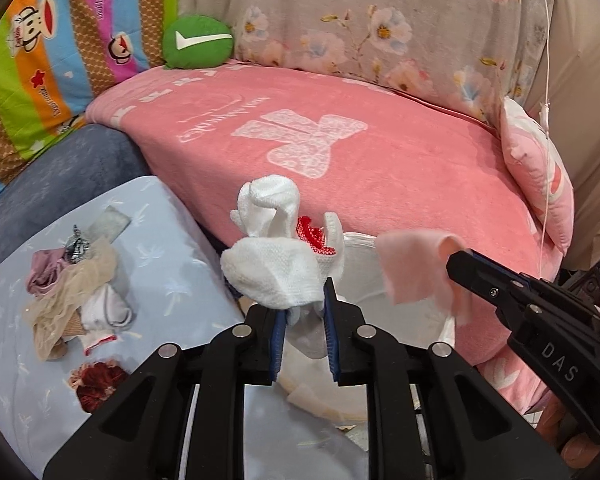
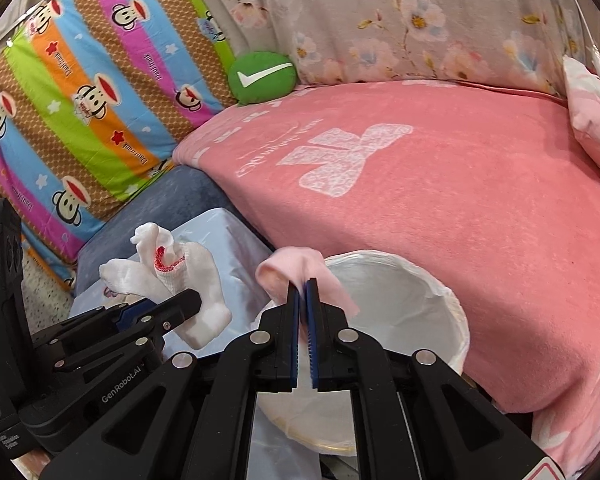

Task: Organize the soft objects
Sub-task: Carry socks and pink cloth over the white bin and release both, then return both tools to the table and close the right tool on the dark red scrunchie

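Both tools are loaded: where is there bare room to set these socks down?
The white basket looks empty inside. The pink blanket is bare between the green cushion and pink pillow. The blue surface is crowded around the sock pile.

both wrist views face the pink bed [image 1: 380, 168] closely.

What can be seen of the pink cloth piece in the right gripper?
The small pale pink fleecy cloth piece is a thin, soft scrap with raggedly cut edges. It hangs crumpled and folded over the tips of the right gripper, whose jaws stand nearly closed, pinching it at one fold; the rest droops free on both sides. It is held in the air above the near rim of the round white fabric basket, in front of the pink blanket, touching nothing but the jaws.
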A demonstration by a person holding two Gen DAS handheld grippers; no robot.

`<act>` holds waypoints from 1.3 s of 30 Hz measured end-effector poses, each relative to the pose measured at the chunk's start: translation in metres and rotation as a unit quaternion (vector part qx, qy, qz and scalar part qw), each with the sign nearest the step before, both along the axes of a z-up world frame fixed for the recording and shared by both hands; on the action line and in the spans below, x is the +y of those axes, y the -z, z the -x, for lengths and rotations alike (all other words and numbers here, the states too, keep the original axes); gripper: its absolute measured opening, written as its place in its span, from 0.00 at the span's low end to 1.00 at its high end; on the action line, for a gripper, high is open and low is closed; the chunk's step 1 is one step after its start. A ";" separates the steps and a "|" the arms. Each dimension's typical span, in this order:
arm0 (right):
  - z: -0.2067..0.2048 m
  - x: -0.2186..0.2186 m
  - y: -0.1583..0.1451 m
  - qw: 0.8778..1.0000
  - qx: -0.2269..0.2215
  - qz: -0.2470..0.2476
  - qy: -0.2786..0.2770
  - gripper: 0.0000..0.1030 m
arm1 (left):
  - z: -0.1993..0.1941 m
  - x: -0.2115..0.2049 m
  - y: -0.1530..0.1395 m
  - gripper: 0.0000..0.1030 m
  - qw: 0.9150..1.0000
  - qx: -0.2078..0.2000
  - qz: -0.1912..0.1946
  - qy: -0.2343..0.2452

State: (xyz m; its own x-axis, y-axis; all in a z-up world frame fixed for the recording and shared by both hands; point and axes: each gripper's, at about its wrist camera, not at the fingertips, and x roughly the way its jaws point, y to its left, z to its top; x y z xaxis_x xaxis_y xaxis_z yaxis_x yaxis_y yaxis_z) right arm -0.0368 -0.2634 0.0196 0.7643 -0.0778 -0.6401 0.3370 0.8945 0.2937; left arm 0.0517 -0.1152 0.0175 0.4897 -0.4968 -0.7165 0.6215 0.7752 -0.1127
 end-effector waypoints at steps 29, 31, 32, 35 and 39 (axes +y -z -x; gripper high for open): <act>0.003 0.003 -0.003 1.000 -0.006 0.010 -0.006 0.36 | 0.002 0.002 -0.001 0.68 0.999 -0.020 -0.006 -0.034; 0.000 0.008 -0.003 1.000 -0.004 0.011 -0.013 0.36 | 0.000 0.008 -0.001 0.68 0.999 -0.021 -0.007 -0.042; -0.002 0.011 -0.002 1.000 -0.003 0.012 -0.017 0.36 | 0.000 0.012 0.000 0.68 0.999 -0.021 -0.008 -0.047; -0.007 0.024 -0.001 0.999 0.000 0.014 -0.031 0.37 | -0.004 0.025 0.002 0.68 0.998 -0.019 -0.009 -0.062; -0.015 0.044 0.002 0.998 0.006 0.015 -0.052 0.37 | -0.010 0.045 0.006 0.68 0.996 -0.012 -0.007 -0.086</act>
State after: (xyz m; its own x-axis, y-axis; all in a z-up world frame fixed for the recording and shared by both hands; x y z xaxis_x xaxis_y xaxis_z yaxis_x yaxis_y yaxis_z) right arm -0.0216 -0.2196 0.0174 0.7618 -0.0169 -0.6476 0.2443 0.9334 0.2629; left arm 0.0614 -0.0707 0.0115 0.5831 -0.3949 -0.7099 0.4826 0.8714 -0.0883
